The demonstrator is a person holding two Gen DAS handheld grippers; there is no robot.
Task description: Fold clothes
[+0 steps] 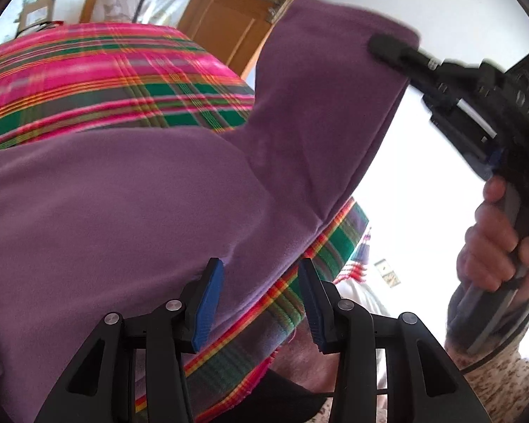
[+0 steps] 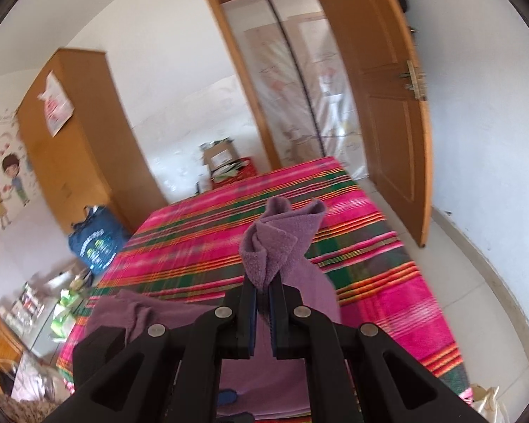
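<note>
A purple fleece garment (image 1: 123,204) lies on a pink and green plaid bed cover (image 1: 88,77). My left gripper (image 1: 261,278) is open, its blue pads low over the garment's near edge, holding nothing. My right gripper (image 2: 263,289) is shut on a bunched end of the purple garment (image 2: 278,236) and holds it lifted above the bed cover (image 2: 370,253). In the left wrist view the right gripper (image 1: 388,49) shows at the upper right, with a sleeve-like part of the garment hanging from it.
A wooden door (image 2: 381,105) stands open beyond the bed's far end. A wooden wardrobe (image 2: 77,134) and a blue bag (image 2: 95,239) stand to the left of the bed. White tiled floor (image 2: 476,282) runs along the bed's right side.
</note>
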